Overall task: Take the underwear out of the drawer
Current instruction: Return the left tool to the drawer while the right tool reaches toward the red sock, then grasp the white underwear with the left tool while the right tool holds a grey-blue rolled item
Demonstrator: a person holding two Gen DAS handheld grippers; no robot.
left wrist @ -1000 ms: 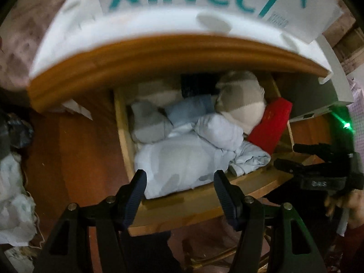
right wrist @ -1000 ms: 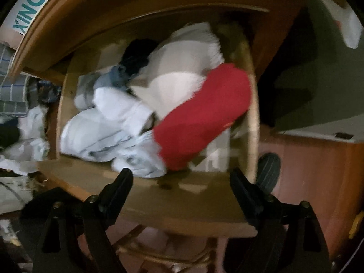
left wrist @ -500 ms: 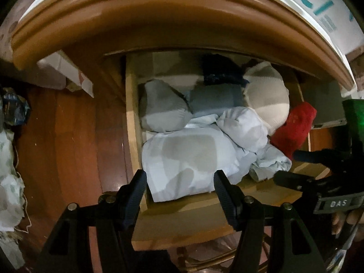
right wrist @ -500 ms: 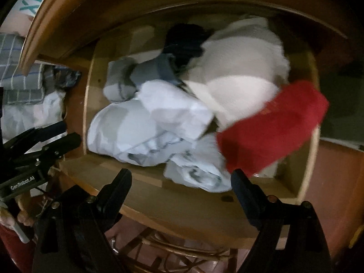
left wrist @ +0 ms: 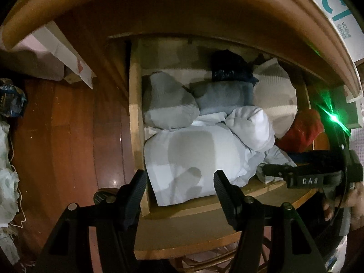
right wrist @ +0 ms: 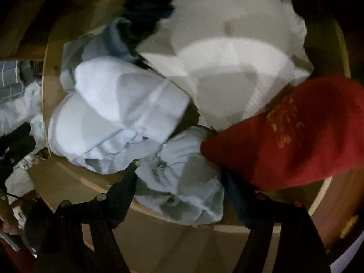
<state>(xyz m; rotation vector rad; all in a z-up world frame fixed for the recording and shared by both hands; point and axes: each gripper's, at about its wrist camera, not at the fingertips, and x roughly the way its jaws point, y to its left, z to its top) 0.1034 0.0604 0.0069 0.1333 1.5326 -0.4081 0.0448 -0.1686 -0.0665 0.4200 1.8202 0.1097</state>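
An open wooden drawer (left wrist: 136, 122) holds a heap of folded underwear. A large pale blue piece (left wrist: 193, 159) lies at the front, a crumpled light blue piece (right wrist: 182, 182) at the front edge, a cream piece (right wrist: 227, 63) behind and a red piece (right wrist: 295, 141) at the right. My left gripper (left wrist: 179, 182) is open above the drawer's front left corner, over the large pale piece. My right gripper (right wrist: 179, 182) is open, its fingers on either side of the crumpled light blue piece; it also shows in the left wrist view (left wrist: 284, 163).
The desk top's rounded wooden edge (left wrist: 182, 4) overhangs the back of the drawer. A white box with teal letters (left wrist: 336, 16) lies on it. Wooden floor (left wrist: 56, 136) and white cloth (left wrist: 6, 170) are at the left. A wicker chair (left wrist: 216, 259) stands below the drawer front.
Both grippers have moved down and closer to the drawer. The right gripper has come down over the crumpled light blue piece, which now lies between its fingers.
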